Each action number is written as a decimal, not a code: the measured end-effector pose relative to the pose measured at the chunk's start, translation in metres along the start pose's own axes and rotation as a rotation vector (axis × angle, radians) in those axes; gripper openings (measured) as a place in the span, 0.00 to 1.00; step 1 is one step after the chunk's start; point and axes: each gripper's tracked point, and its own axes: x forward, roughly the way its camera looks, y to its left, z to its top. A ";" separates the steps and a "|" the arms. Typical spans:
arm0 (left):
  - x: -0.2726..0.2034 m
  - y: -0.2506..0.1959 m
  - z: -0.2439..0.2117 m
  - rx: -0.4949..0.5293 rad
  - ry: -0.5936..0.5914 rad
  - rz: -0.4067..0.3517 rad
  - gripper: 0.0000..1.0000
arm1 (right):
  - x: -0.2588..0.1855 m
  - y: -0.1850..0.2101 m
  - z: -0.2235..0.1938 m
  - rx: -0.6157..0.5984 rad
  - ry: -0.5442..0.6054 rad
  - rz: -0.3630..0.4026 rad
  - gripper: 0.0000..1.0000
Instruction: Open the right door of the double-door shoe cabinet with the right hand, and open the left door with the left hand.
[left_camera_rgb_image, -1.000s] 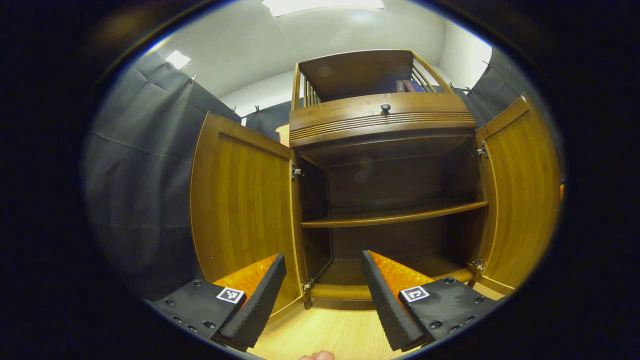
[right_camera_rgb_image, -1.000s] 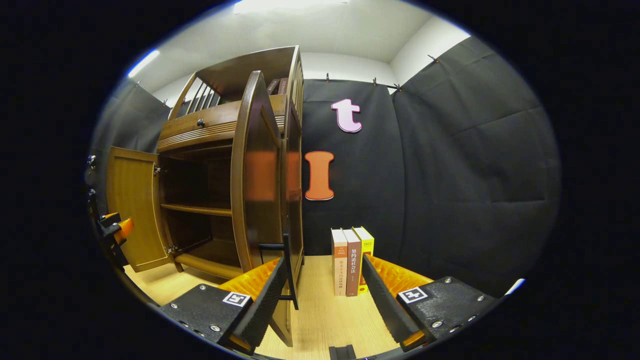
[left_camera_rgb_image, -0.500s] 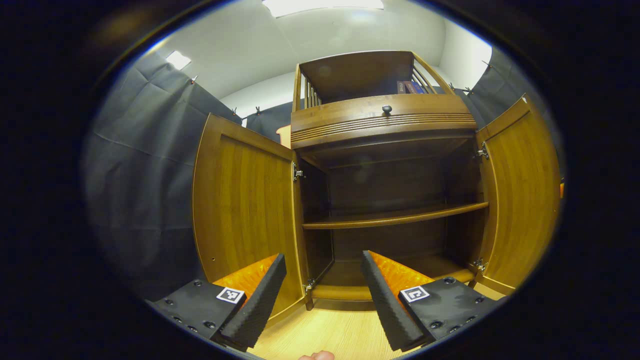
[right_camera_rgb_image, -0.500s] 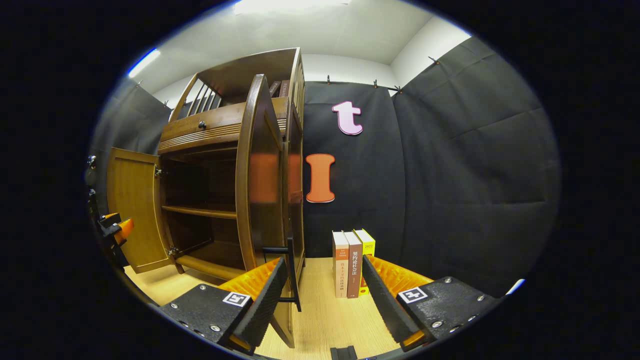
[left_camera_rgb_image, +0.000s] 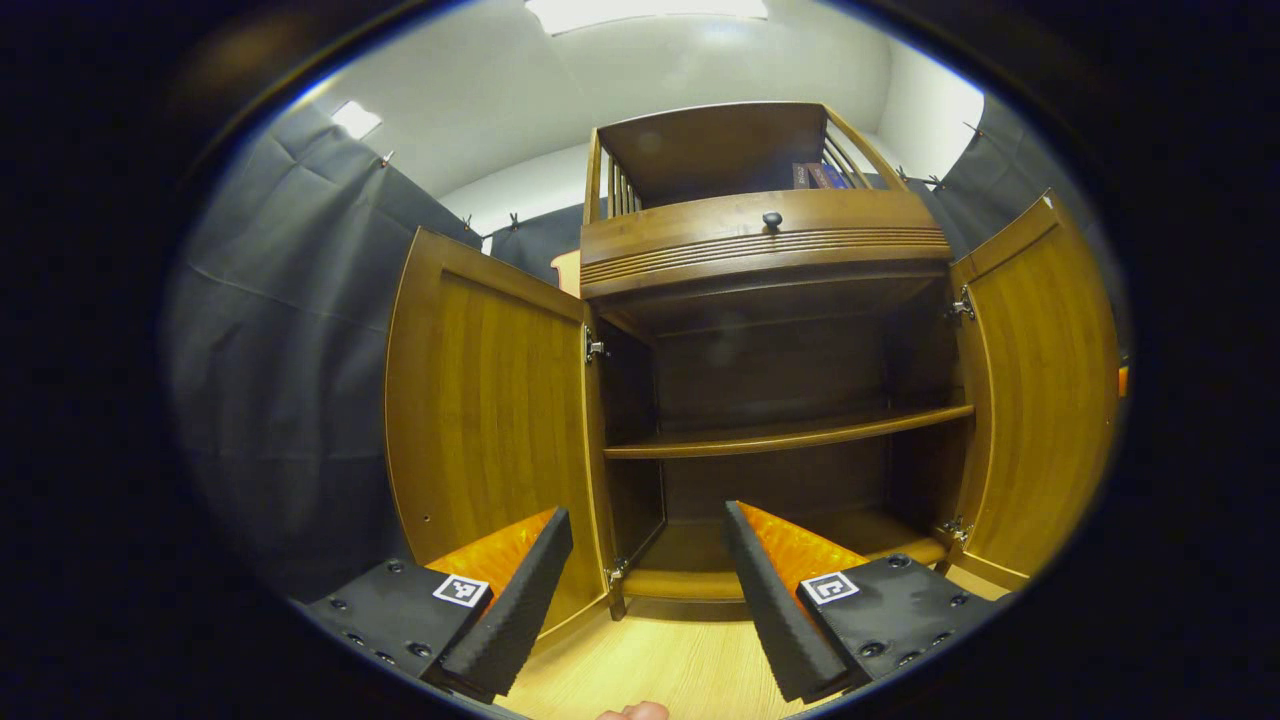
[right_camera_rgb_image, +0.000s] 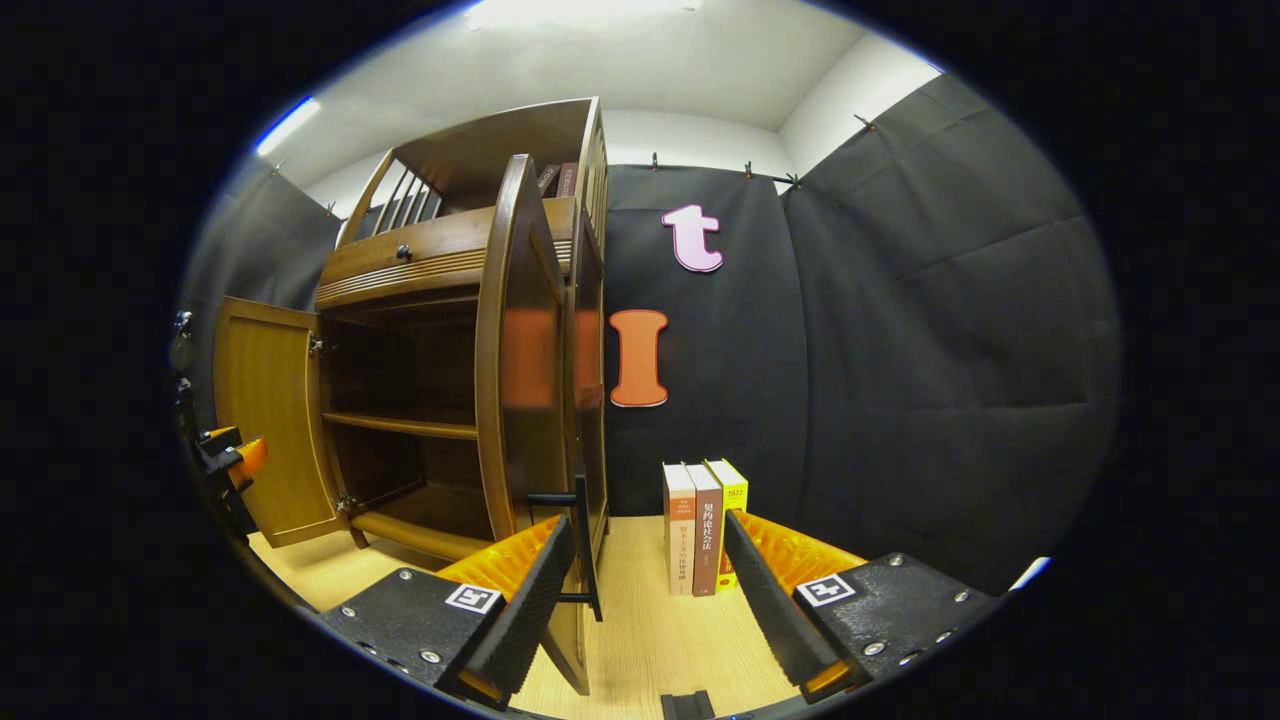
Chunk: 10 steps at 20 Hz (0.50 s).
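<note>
Left gripper view: the shoe cabinet (left_camera_rgb_image: 765, 330) is seen head-on with both doors swung wide; the left door (left_camera_rgb_image: 485, 440) is turned out to the left, its inner face shown, and the right door (left_camera_rgb_image: 1040, 390) is turned out to the right; a shelf (left_camera_rgb_image: 790, 432) crosses the dark interior, and a drawer with a small knob (left_camera_rgb_image: 772, 218) sits above the opening; the left gripper (left_camera_rgb_image: 645, 590) is held low before the cabinet with its fingers spread wide and nothing between them; a light wooden floor (left_camera_rgb_image: 660, 660) lies beneath; right gripper view: the cabinet (right_camera_rgb_image: 420, 330) is seen from its right side, the right door (right_camera_rgb_image: 515, 400) edge-on and its black handle (right_camera_rgb_image: 582, 545) just beside the left finger of the right gripper (right_camera_rgb_image: 640, 590), though contact cannot be judged; the fingers are spread wide, gripping nothing; the left door (right_camera_rgb_image: 265, 420) stands open farther off, with the other gripper (right_camera_rgb_image: 230, 455) beside it; three books (right_camera_rgb_image: 705, 525) stand upright on the floor against the black cloth wall (right_camera_rgb_image: 900, 350)
</note>
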 end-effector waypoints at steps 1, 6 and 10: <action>0.000 0.000 0.000 -0.003 0.000 0.001 1.00 | -0.001 -0.001 0.000 -0.001 0.000 -0.001 0.99; -0.002 -0.002 -0.003 -0.016 0.010 -0.003 1.00 | -0.003 -0.004 0.002 0.003 -0.004 -0.008 0.99; -0.002 -0.004 -0.007 -0.035 0.017 -0.012 1.00 | -0.004 -0.004 0.004 0.013 -0.004 -0.013 0.98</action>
